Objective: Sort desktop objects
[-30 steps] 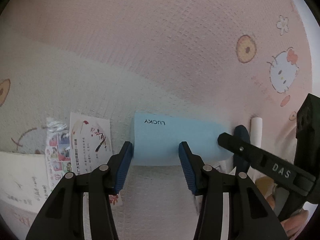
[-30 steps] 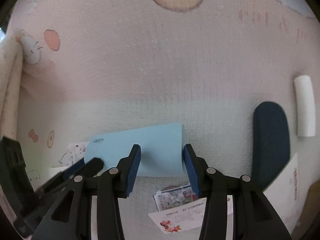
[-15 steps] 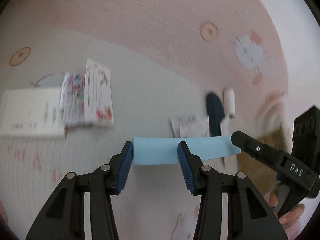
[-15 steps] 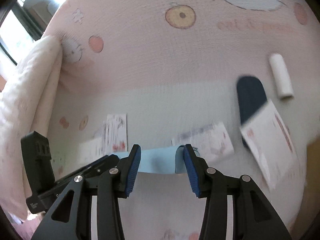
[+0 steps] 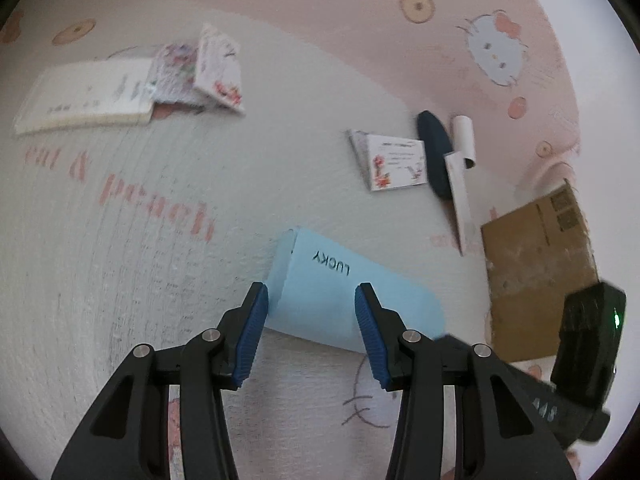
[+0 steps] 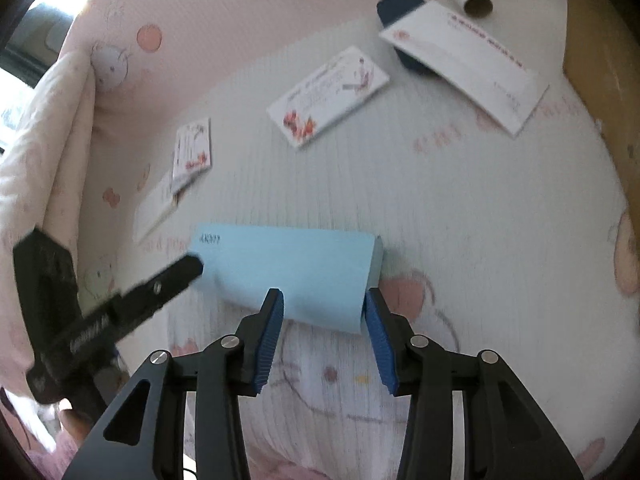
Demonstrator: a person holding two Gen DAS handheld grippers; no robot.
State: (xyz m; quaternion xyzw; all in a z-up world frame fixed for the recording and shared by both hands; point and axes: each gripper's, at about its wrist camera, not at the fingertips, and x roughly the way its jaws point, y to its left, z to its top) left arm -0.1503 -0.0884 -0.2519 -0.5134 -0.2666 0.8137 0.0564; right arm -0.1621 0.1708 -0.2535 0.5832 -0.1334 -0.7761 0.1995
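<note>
A light blue box (image 5: 332,280) printed LUCKY is carried between both grippers just above the cartoon-print cloth. My left gripper (image 5: 310,308) is shut on one end of it, a blue pad pressed to each side. My right gripper (image 6: 324,312) grips the other end of the blue box (image 6: 296,264), its jaws closing tighter on it. In the right wrist view a black finger (image 6: 176,276) of the left gripper reaches onto the box from the left.
On the cloth lie a flowered card (image 5: 394,160), a dark blue case (image 5: 434,152), a white tube (image 5: 464,140), a white envelope (image 6: 464,60) and a stack of booklets (image 5: 92,96). A cardboard box (image 5: 540,272) stands at the right. A folded blanket (image 6: 40,160) lies at the left.
Both grippers have carried the blue box across the cloth, away from the cards and the dark case. The cardboard box has come into the left wrist view.
</note>
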